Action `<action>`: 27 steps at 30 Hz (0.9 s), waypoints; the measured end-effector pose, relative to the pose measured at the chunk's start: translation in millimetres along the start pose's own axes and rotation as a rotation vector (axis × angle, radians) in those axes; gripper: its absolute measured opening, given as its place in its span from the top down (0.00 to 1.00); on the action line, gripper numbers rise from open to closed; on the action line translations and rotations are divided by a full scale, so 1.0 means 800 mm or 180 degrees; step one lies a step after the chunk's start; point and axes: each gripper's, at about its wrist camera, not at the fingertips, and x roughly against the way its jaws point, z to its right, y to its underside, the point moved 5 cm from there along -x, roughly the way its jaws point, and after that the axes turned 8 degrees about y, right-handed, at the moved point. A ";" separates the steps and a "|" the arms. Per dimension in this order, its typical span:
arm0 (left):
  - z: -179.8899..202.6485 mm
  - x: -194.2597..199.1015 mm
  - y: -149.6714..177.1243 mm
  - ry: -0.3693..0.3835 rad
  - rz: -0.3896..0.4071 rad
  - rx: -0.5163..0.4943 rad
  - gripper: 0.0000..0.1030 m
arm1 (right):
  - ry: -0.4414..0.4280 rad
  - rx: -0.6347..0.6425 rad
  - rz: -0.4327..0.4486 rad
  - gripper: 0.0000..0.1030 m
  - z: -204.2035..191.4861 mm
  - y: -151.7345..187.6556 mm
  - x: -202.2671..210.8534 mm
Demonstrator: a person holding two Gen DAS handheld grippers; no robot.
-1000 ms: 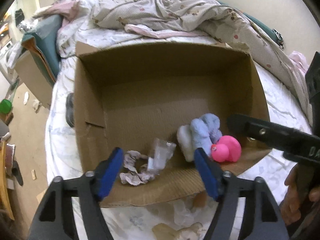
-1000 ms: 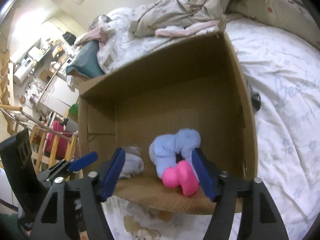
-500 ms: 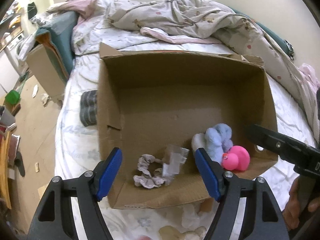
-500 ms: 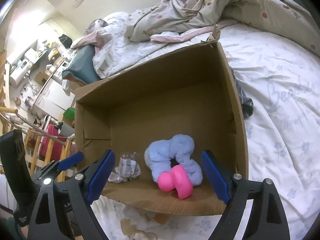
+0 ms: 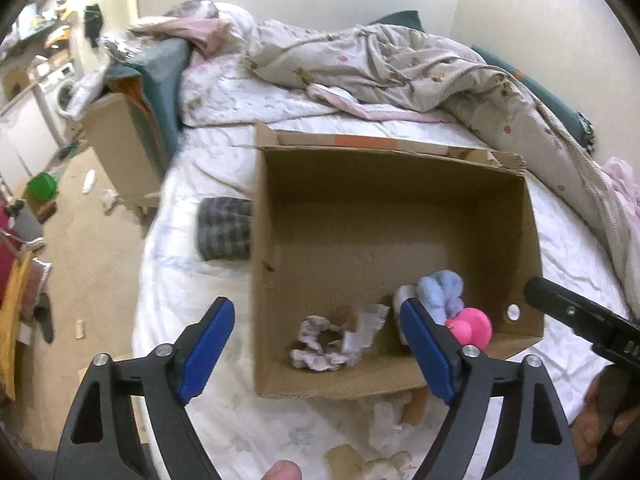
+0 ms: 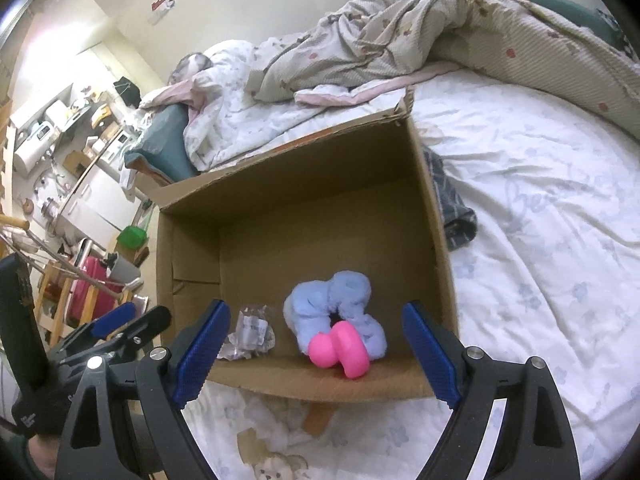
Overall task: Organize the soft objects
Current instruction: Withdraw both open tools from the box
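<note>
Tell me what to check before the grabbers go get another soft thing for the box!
1. Left gripper holds nothing: ok, its jaws are opening with nothing between them.
2. Right gripper holds nothing: ok, jaws wide apart, nothing pinched.
3. Cardboard box is open and has room: ok, most of its floor is bare.
4. Blue scrunchie and pink rubber duck are inside: ok, touching each other by the near wall.
5. Grey scrunchie is inside: ok, beside a crumpled clear wrapper.
6. Plaid cloth outside the box is soft and needs packing: cannot tell.
</note>
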 end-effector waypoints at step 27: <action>-0.016 0.038 0.084 -0.0019 -0.0267 0.0315 0.15 | -0.0084 -0.0364 -0.0324 0.09 0.016 0.081 0.035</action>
